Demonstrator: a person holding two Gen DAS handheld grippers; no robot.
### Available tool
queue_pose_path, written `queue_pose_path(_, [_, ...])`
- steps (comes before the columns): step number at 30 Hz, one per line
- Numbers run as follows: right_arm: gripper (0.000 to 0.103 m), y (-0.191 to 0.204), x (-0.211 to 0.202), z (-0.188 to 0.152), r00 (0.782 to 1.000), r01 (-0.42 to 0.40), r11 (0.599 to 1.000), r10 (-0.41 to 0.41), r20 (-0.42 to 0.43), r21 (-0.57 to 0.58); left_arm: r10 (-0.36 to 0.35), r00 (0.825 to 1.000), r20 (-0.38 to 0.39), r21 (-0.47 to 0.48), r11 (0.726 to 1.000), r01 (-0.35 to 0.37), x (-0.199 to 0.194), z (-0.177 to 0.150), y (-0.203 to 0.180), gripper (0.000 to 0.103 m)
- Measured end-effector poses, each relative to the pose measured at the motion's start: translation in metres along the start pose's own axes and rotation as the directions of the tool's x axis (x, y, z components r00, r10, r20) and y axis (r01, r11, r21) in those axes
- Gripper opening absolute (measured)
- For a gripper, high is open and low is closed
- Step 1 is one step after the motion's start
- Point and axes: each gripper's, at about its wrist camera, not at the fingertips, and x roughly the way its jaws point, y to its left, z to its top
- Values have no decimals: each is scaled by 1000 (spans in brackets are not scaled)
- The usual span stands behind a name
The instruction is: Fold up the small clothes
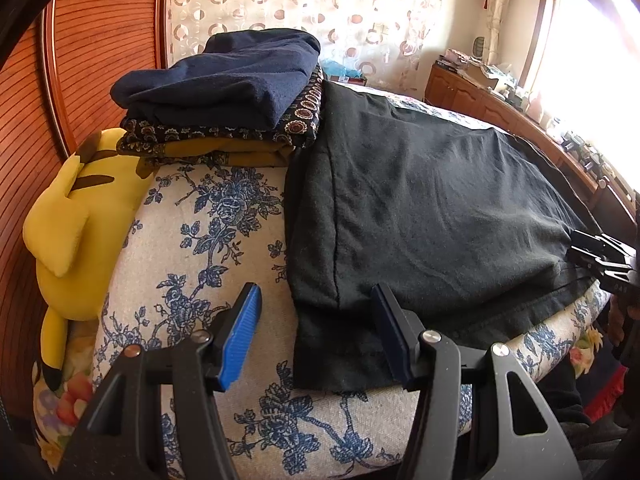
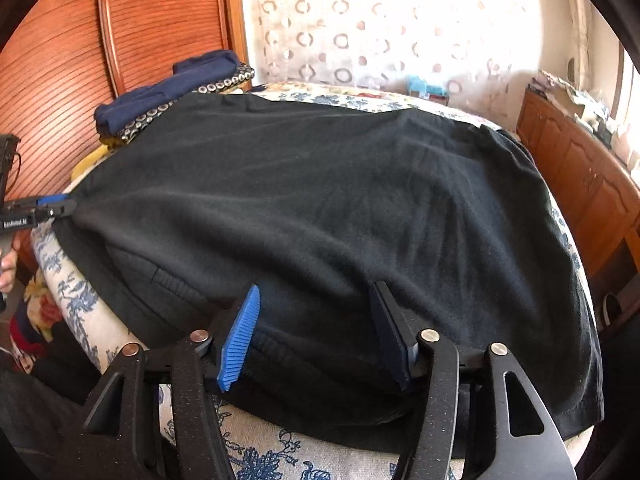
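Black garment (image 2: 340,216) hides most of floral bedcover (image 2: 256,460).

Slatted wooden headboard (image 1: 100,60), circle-patterned curtain (image 1: 320,8) — bright window (image 1: 580,40) over cabinets (image 1: 472,96).

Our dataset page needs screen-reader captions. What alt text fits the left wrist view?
A black garment lies spread on a blue-floral bedcover, the left hand-held gripper open at its near corner. Folded clothes are stacked behind, beside a yellow plush toy.

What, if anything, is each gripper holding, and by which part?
Nothing: the left gripper and the right gripper both stand open over the black garment, clamping no part of it.
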Motion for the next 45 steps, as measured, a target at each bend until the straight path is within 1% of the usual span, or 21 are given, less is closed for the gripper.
queue_pose_path(3, [61,4,0,-4,1000,22,1000,-22,11,-21,-10,1000,4,-2,1000,10,1,1,-1,56])
queue_pose_path(4, [61,4,0,-5,1000,25,999,-25,17,-21,-15,1000,6,-1,1000,15,1,1,-1,46])
queue_pose_path(7, [61,2,-1,-5,1000,17,1000,-17,22,-6,-29,1000,5,-1,1000,29,2,3,-2,27])
queue_pose_path(8, [61,2,0,-5,1000,16,1000,-16,21,-6,-40,999,2,-3,999,40,3,5,-2,23])
queue_pose_path(10, [61,3,1,-4,1000,18,1000,-18,18,-7,-47,999,-1,1,999,47,5,6,-3,11])
queue_pose_path(12, [61,3,1,-3,1000,22,1000,-22,16,-6,-52,999,3,10,999,52,5,6,-6,6])
queue_pose_path(14, [61,5,2,-3,999,29,1000,-29,15,-7,-68,998,13,12,998,68,4,7,-9,4])
queue_pose_path(16, [61,5,2,-3,999,30,1000,-30,17,-4,-106,994,31,7,994,106,1,11,-13,4])
queue_pose_path(18, [61,4,1,-2,1000,25,1000,-25,14,5,-154,987,40,1,988,154,-2,17,-18,4])
queue_pose_path(21, [61,-3,-4,-1,1000,4,999,-4,5,44,-226,972,57,-3,974,227,-5,28,-30,4])
queue_pose_path(23, [61,-8,-9,0,1000,24,998,-24,3,58,-243,968,68,29,970,242,-7,35,-45,4])
queue_pose_path(25, [61,-13,-16,-1,998,69,996,-69,4,59,-267,961,75,54,963,263,-9,43,-58,3])
queue_pose_path(31, [61,-36,-38,-9,994,98,990,-102,28,103,-348,932,102,152,931,332,-16,74,-111,3])
queue_pose_path(33, [61,-46,-46,-12,992,113,986,-118,36,125,-377,920,110,173,919,356,-16,87,-128,3])
queue_pose_path(35, [61,-57,-53,-15,990,124,981,-132,44,150,-412,904,117,208,900,383,-18,101,-149,3])
queue_pose_path(37, [61,-66,-59,-19,988,134,976,-144,49,172,-434,893,122,239,886,398,-20,111,-168,3])
queue_pose_path(38, [61,-69,-61,-19,988,138,974,-149,49,177,-453,883,120,261,873,412,-20,118,-183,3])
queue_pose_path(40, [61,-76,-67,-22,984,155,971,-167,53,185,-474,872,118,291,856,426,-22,125,-202,3])
queue_pose_path(41, [61,-78,-69,-22,983,162,969,-175,55,187,-489,865,113,315,843,435,-22,130,-216,3])
queue_pose_path(45, [61,-90,-79,-28,979,173,961,-192,71,215,-520,850,85,367,809,458,-19,142,-254,3])
